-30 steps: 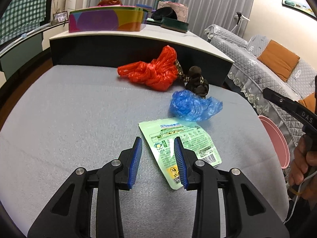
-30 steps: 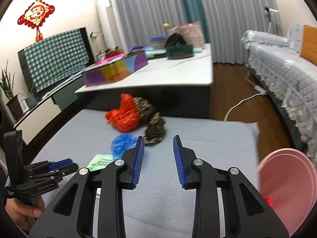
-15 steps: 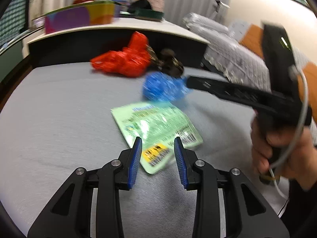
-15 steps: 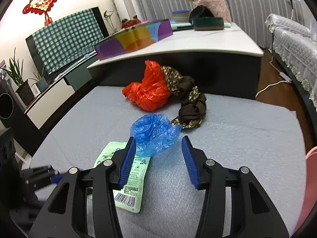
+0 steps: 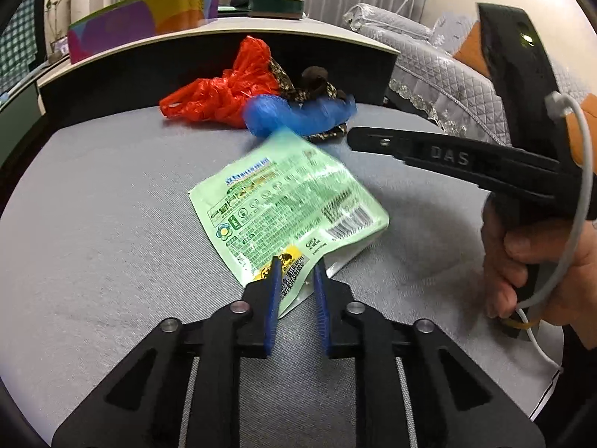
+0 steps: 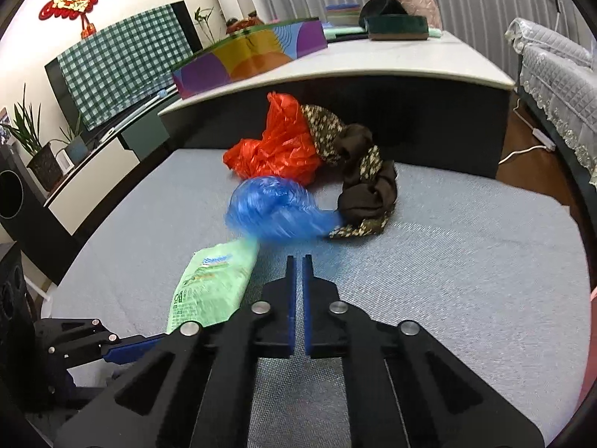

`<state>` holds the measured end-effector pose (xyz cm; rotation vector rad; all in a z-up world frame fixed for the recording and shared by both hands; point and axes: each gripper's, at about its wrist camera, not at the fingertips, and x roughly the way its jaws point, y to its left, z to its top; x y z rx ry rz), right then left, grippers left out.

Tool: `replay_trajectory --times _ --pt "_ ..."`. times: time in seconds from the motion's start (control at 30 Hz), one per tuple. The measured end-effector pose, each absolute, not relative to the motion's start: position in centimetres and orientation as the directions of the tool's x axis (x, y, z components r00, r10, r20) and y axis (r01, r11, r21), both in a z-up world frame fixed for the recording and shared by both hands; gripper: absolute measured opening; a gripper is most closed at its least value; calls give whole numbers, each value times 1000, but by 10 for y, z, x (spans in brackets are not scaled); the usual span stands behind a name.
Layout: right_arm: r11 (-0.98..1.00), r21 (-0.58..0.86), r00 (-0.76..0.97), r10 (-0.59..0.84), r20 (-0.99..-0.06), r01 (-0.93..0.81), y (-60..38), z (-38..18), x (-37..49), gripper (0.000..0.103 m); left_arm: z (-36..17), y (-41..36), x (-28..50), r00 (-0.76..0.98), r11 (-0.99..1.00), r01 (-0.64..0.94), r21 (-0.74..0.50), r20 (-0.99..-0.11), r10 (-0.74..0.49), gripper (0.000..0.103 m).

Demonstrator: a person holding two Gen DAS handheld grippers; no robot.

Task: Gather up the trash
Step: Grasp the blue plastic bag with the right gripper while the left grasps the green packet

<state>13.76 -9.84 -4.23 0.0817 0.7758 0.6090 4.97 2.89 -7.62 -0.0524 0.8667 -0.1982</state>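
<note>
Trash: three pieces are counted on the grey mat — one green packet, one blue bag, one red bag.
Cloth: one brown patterned cloth is seen beyond the right jaws, touching the red bag.
Left gripper: the jaws are closing; the packet's near corner is caught between the blue pads, and the rest of the packet is lifted off the mat ahead of them.
Right gripper: the jaws are clenched, pads almost meeting, with nothing visible between them.
Blue bag: it is blurred, just ahead and left of the right jaws' tips, apart from them.
Red bag: it is placed farther ahead, behind the blue bag.
Hand: one is seen gripping the right tool's handle.
</note>
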Motion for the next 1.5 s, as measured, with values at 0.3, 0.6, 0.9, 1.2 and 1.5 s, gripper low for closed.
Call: replay_trajectory --times 0.3,0.6,0.9,1.2,1.5 --pt "830 353 570 555 -606 -432 -118 -26 135 23 -67 39 42 656 986 89 -142 -737 -165 2" --pt "825 288 576 551 -604 -487 -105 -20 124 44 -57 76 36 716 983 -87 -159 -696 -49 0" --pt "796 205 551 555 -624 -569 -70 -9 131 44 -48 98 39 742 967 -160 -196 -670 -13 0" --pt "750 172 479 562 -674 -638 -13 -26 147 44 -40 122 47 747 945 -227 -234 -665 15 0" --pt "762 196 440 541 -717 -617 8 -42 171 12 -37 128 50 746 944 -233 -233 -665 20 0"
